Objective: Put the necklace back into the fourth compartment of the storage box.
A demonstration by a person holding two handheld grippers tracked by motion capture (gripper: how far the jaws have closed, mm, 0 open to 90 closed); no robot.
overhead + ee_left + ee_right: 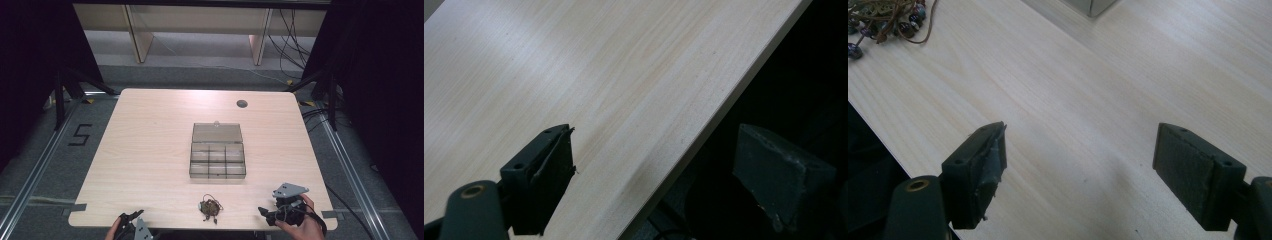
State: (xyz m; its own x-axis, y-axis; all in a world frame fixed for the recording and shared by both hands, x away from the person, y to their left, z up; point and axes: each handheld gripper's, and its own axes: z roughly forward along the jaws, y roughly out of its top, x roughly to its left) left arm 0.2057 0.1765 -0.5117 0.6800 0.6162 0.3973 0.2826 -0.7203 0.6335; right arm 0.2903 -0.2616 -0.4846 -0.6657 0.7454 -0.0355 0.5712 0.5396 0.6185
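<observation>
Both tongs, left (pixel 131 218) and right (pixel 266 214), gape apart with nothing between them at the bench's (pixel 150 150) near edge, flanking the beaded bracelet (pixel 210 206).

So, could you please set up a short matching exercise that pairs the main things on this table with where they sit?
Things:
1. compartment box
2. beaded cord bundle
3. left gripper
4. right gripper

Places:
A. near front edge, at the middle
B. front right corner, open
C. middle of the table, lid open
D. front left edge, open

Pairs: 1-C, 2-A, 3-D, 4-B
</observation>
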